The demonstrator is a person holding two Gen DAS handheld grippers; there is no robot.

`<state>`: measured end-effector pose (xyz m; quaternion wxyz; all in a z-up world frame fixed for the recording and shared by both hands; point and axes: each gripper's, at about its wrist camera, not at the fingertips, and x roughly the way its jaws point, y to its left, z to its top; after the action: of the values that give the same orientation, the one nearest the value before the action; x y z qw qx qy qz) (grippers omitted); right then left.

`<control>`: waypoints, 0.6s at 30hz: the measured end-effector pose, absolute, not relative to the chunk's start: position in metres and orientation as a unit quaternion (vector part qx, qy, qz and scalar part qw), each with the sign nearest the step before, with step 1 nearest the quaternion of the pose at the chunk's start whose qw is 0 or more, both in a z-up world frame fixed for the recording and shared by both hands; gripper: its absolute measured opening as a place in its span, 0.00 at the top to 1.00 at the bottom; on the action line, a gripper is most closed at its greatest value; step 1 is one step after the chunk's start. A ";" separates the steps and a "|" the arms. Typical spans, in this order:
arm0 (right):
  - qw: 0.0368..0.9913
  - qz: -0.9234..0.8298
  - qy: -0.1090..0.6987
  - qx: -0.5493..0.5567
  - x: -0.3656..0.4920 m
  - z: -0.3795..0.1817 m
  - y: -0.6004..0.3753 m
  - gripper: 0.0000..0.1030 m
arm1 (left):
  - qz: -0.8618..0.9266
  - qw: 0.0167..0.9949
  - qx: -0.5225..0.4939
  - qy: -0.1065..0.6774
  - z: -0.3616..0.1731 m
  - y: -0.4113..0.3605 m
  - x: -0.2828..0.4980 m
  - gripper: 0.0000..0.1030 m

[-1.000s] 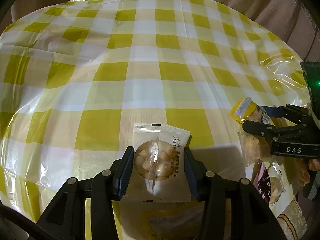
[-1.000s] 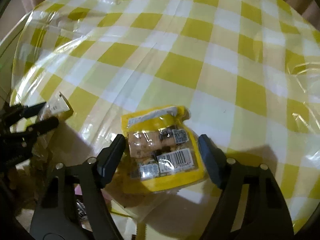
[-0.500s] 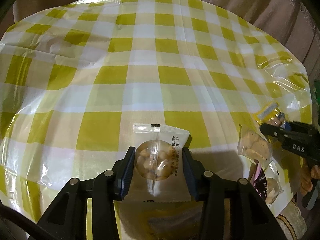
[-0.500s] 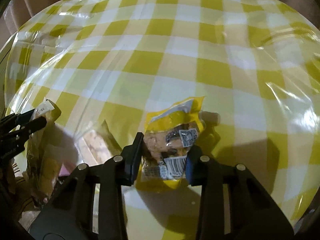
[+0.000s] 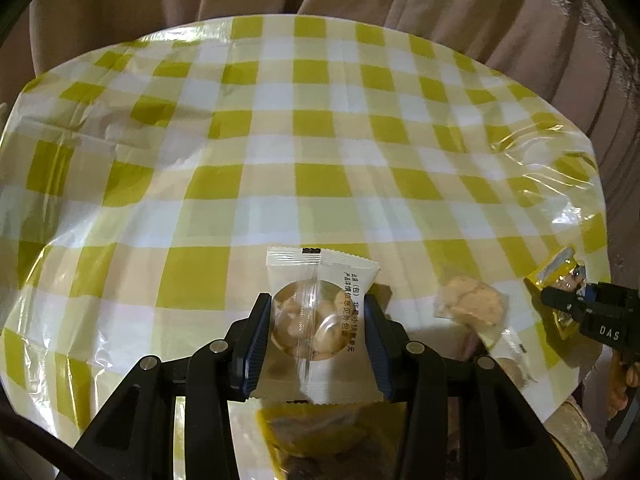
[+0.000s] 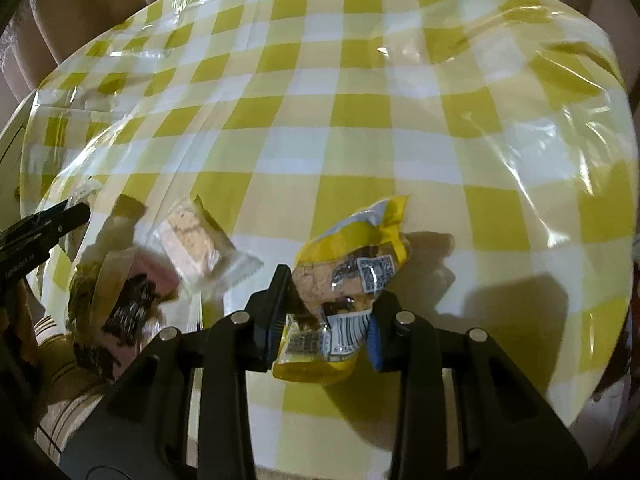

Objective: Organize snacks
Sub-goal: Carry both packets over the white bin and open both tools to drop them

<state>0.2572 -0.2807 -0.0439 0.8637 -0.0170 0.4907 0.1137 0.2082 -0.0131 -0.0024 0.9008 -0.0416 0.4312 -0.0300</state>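
Gripping a white snack packet (image 5: 320, 320) with a round clear window, the left gripper (image 5: 316, 344) has both blue-lined pads pressed against the packet's sides, and pale nut-like pieces show through the window. That packet hangs just above the yellow-and-white checked tablecloth (image 5: 280, 152) near the table's close edge, with a second yellow-rimmed wrapper (image 5: 320, 440) lying under the gripper's body. Over to the right, the right gripper (image 6: 326, 312) is closing on a yellow pouch (image 6: 352, 272) printed with a barcode and square codes; the pouch is crumpled between the pads and lifted clear of the cloth, throwing a dark shadow to its right. From the left gripper's camera that same yellow pouch (image 5: 560, 280) peeks out at the far right edge beside black jaws marked DAS. Between the two grippers, on the cloth, lies a clear packet of pale biscuit (image 6: 196, 240), and nearer the left edge a small heap of other wrappers (image 6: 120, 300), one pinkish, one with dark contents, though blur keeps me from telling them apart well. Beige curtain folds (image 5: 480, 8) hang behind the round table.
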 end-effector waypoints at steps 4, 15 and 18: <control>0.866 0.111 0.488 -0.003 0.237 -0.038 -0.292 0.64 | -0.042 0.905 -0.033 0.423 0.009 -0.027 0.200 0.56; 0.873 0.092 0.479 0.019 0.188 -0.026 -0.329 0.64 | -0.096 0.908 -0.002 0.408 0.032 -0.089 0.174 0.56; 0.875 0.082 0.476 0.026 0.176 -0.023 -0.343 0.64 | -0.119 0.906 0.010 0.406 0.036 -0.114 0.167 0.56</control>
<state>0.1757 -0.3426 -0.0226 0.8750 0.0255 0.4764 0.0822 0.1672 -0.1136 0.0359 0.9060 0.0101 0.4062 -0.1186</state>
